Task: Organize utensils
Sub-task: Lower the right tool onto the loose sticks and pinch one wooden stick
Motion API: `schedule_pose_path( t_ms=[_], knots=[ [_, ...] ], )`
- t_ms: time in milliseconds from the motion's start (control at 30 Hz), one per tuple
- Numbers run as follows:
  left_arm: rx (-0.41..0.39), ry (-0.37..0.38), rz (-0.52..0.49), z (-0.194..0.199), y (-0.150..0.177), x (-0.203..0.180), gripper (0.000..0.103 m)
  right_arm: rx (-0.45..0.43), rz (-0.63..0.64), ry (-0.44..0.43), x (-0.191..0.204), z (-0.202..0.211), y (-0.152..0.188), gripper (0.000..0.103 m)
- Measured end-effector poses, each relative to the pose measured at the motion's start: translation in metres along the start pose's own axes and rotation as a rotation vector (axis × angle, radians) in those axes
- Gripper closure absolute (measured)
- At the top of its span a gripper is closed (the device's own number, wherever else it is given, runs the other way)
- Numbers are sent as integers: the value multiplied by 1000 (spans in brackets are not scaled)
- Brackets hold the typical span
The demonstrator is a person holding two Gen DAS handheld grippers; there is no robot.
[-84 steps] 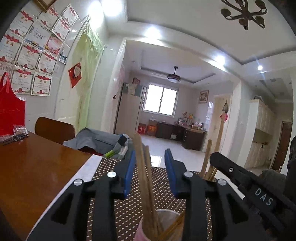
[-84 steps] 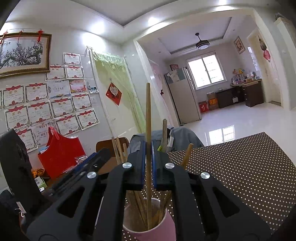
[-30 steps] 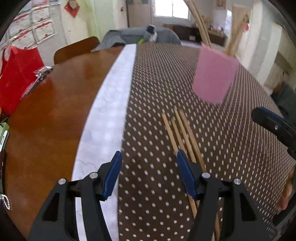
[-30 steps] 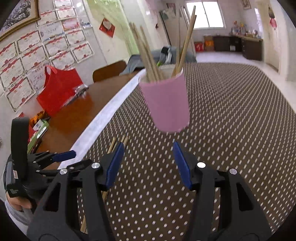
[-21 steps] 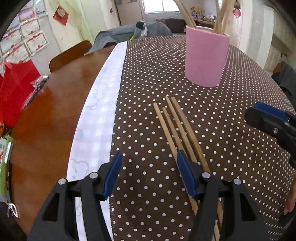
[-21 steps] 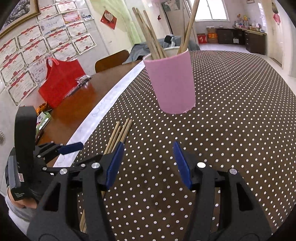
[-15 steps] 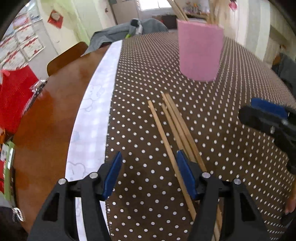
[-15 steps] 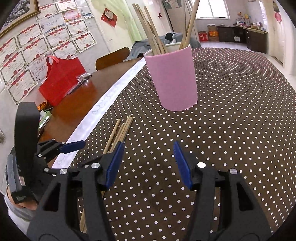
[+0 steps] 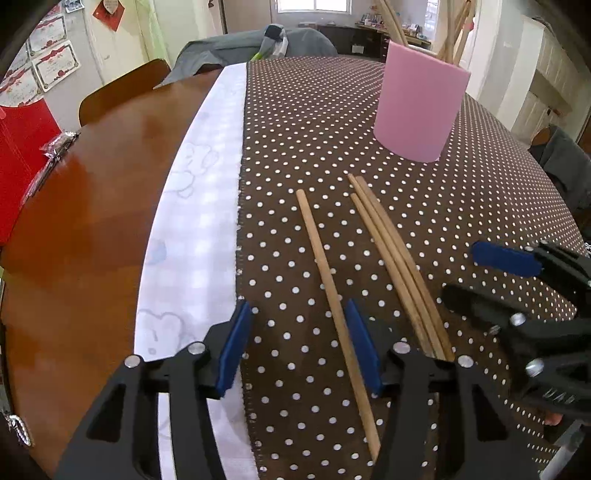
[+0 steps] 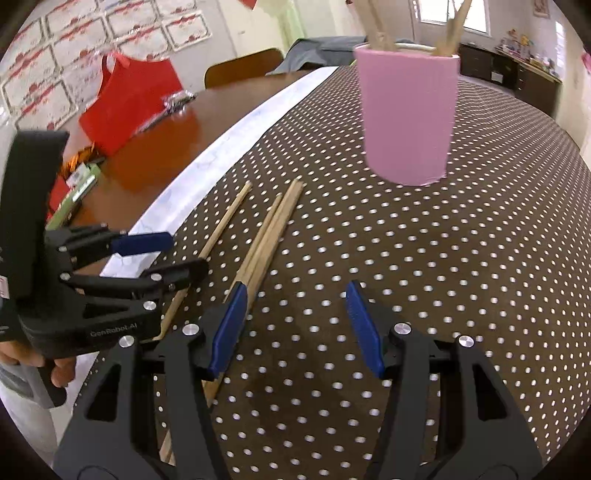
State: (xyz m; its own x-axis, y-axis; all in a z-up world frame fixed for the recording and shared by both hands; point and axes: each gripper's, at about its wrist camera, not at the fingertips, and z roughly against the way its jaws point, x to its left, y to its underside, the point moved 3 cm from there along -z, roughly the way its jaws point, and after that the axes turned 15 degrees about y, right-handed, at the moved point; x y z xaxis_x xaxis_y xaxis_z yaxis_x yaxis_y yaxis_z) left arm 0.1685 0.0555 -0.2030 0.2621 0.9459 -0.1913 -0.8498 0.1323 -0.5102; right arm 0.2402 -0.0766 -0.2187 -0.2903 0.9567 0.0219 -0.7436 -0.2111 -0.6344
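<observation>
Readable writing: "GenRobot.AI" on the body of my left gripper (image 10: 162, 254), seen from the right wrist; partial letters, possibly "DAS", upside down on my right gripper (image 9: 491, 273), seen from the left wrist. Wall certificates (image 10: 85, 26) carry print too small to read. Task items: one single chopstick (image 9: 332, 291) lying on the dotted brown cloth (image 9: 461, 206), its near part between my left jaws, which are closing but do not yet press it; a bundle of three chopsticks (image 9: 395, 251) just beside it to the right, touching one another. My right gripper stands open over bare cloth, its left pad just beside the bundle, nothing between the jaws. Pink cup (image 10: 406, 114) upright beyond the loose sticks, apart from them, holding more chopsticks (image 10: 376, 18). Surroundings: white strip (image 9: 199, 206) along the cloth's edge, brown wooden table (image 9: 85, 221), red bag (image 10: 129, 99), wooden chair back (image 9: 122, 88), grey garment (image 9: 236, 48). A person's fingers (image 10: 59, 369) grip the left handle.
</observation>
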Motion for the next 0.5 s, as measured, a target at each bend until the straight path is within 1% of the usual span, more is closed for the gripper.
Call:
schedule_pose_path(
  t_ms=[133,300,400,500],
  knots=[
    [-6,1,1,-1,-1,2,50,7,46,57,11,-4,-1,47],
    [-9,-1,4,-3,-2,3,50,30,91,115,23,-7,-8,45],
    [-5,1,3,-3,-1,3,50,39,145,158,30,-9,-14,45],
    [1,3,1,-3,-2,3,50,81,186,181,33,-10,-17,45]
  ],
)
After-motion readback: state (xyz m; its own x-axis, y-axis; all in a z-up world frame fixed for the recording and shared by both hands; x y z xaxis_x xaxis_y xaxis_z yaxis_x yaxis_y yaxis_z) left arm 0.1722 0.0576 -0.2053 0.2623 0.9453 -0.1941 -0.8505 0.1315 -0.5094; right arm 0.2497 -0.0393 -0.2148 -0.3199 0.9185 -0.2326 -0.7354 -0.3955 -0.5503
